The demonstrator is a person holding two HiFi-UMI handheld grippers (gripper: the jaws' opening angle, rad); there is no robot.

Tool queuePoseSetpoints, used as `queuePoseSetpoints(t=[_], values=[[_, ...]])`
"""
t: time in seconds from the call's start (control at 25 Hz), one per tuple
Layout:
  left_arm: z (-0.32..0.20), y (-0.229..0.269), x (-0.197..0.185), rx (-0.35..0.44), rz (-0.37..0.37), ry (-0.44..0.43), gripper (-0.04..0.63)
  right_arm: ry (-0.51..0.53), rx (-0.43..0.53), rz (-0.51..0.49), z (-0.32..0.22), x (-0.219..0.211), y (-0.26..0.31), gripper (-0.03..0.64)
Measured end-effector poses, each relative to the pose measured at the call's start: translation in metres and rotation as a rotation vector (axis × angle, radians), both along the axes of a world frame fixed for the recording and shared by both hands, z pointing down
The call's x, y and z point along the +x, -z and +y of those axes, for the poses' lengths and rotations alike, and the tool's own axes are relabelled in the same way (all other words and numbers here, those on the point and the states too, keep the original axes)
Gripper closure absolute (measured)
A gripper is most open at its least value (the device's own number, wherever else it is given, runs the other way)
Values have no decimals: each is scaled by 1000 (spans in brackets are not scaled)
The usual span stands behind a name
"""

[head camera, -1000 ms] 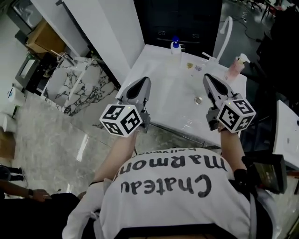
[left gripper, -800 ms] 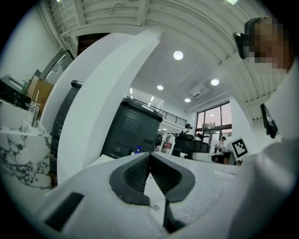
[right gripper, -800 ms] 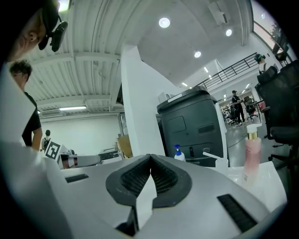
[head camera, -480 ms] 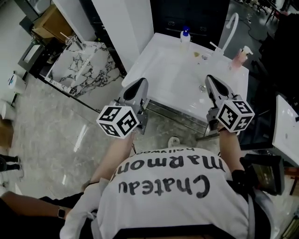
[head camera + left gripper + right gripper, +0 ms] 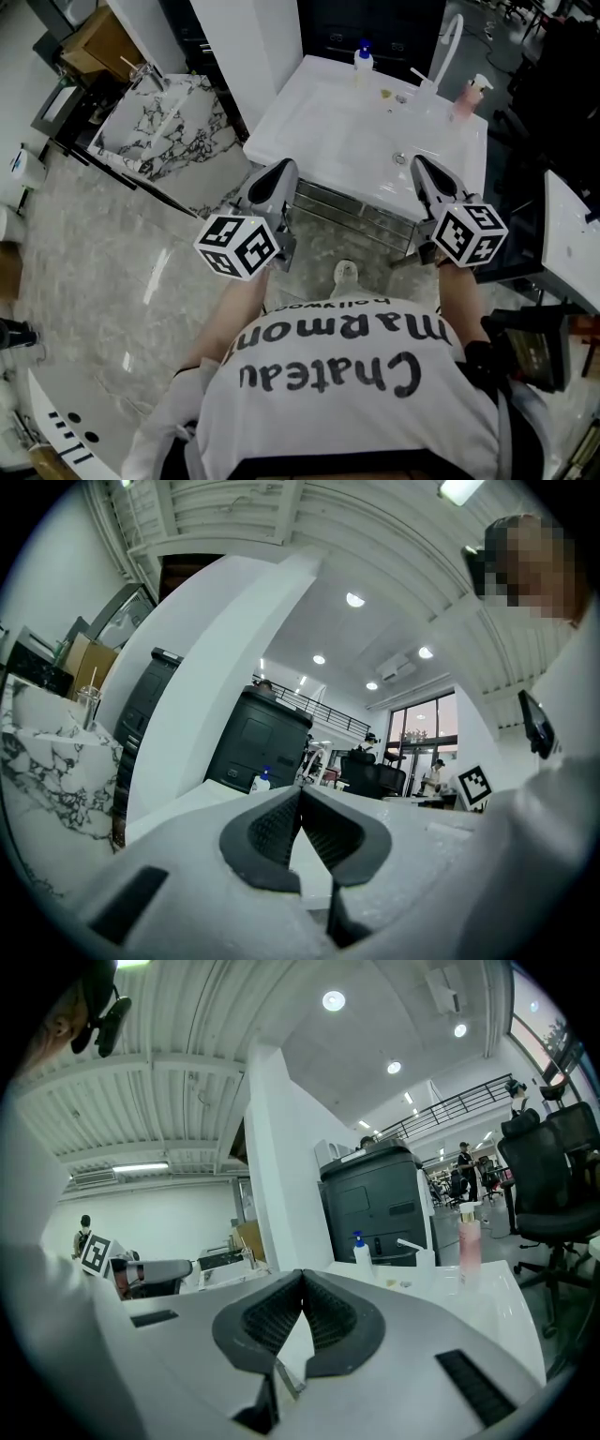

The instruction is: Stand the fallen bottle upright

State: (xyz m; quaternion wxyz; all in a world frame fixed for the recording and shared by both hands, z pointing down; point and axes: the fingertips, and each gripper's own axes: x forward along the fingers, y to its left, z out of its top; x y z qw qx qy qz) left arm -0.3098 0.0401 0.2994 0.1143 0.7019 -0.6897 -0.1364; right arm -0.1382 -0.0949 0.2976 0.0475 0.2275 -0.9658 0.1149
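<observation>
Risk lay mostly in choosing a target, since no bottle could be seen lying down. Far ahead of the left claw and the right claw, along the back edge of the white surface, the blue-capped pump bottle and the pink bottle both stood upright. The task's bottle was probably already up, or out of sight.

Both claws were pinched closed with nothing between their pads. They hung short of the surface's near edge, apart from everything on it. A reach made with the claws closed like that could probably nudge a tall, narrow bottle over. The pink one, ahead of the right claw and close beside the curved faucet, looked the easiest to tip. On so glossy a top a bumped bottle might also slide.

The surface was a shallow white basin, its drain just beyond the right claw. Polished grey stone floor lay below both claws. A marble-patterned basin sat off to the left of the left claw, and a dark cabinet rose behind the bottles. The room looked like an open office, with a black chair to the right.
</observation>
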Motion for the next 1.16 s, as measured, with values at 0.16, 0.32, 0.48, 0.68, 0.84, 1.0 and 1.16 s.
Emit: queuePoseSetpoints(t=[0.16, 0.32, 0.48, 0.68, 0.84, 1.0, 1.16], values=[[7, -1, 8, 0, -3, -9, 581, -1, -1, 12, 8, 6, -3, 604], [15, 0, 7, 1, -3, -5, 580, -4, -6, 19, 14, 8, -4, 604], [21, 2, 6, -6, -2, 0, 580, -12, -8, 22, 16, 8, -3, 604], [26, -3, 5, -4, -5, 2, 580, -20, -2, 22, 18, 11, -5, 604], [26, -3, 5, 1, -6, 5, 581, -22, 3, 25, 17, 13, -5, 604], [25, -1, 4, 5, -5, -1, 580, -32, 2, 35, 19, 17, -6, 604], [25, -2, 9, 7, -3, -14, 580, -43, -1, 44, 19, 22, -9, 604]])
